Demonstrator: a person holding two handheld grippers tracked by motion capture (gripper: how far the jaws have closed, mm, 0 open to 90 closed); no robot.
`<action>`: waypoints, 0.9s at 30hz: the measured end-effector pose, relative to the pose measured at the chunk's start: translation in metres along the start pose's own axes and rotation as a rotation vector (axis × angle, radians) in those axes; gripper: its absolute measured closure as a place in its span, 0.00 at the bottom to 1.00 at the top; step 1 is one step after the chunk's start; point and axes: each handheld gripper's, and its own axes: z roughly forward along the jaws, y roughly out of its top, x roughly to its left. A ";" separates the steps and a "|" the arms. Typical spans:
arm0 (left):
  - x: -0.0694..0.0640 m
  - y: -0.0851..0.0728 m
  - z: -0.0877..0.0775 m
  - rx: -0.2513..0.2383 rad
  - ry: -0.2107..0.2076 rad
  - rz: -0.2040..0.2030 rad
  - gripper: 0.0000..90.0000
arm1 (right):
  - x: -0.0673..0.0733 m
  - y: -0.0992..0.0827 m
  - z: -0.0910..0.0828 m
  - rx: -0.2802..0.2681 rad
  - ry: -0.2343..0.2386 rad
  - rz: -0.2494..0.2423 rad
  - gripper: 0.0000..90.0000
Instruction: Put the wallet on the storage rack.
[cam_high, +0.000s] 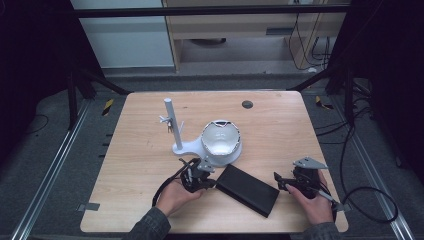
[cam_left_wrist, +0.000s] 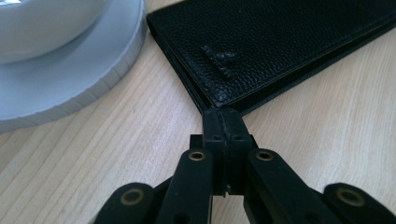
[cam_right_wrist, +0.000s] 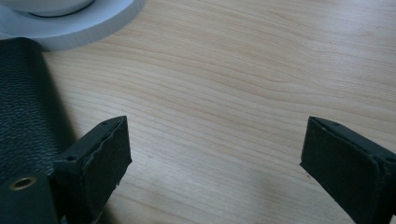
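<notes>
A black leather wallet (cam_high: 247, 190) lies flat and slanted on the wooden table (cam_high: 135, 165), between my two grippers. My left gripper (cam_high: 212, 182) is at the wallet's left end. In the left gripper view its jaws (cam_left_wrist: 225, 122) are pressed together with nothing visible between them, the tips right at the wallet's (cam_left_wrist: 280, 42) near corner. My right gripper (cam_high: 280, 182) rests at the wallet's right end. In the right gripper view it (cam_right_wrist: 215, 154) stands wide open over bare wood, with the wallet (cam_right_wrist: 23, 116) to the left of its left jaw.
A white stand (cam_high: 187, 147) with an upright post (cam_high: 172, 122) and a white bowl (cam_high: 220, 139) sits just behind the wallet; its round base (cam_left_wrist: 70, 70) lies close to the left gripper. A dark grommet (cam_high: 247, 104) marks the far side of the table. Cables trail off the right edge.
</notes>
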 end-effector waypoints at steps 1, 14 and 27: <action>0.000 0.000 0.000 0.000 0.000 0.000 1.00 | 0.000 0.000 0.000 0.000 0.000 0.000 0.10; -0.001 0.014 0.006 -0.058 -0.034 -0.020 0.98 | 0.057 0.017 -0.024 0.015 0.188 -0.130 0.15; 0.003 0.036 -0.002 -0.050 -0.019 0.002 0.98 | 0.086 0.013 -0.029 0.062 0.244 -0.259 0.09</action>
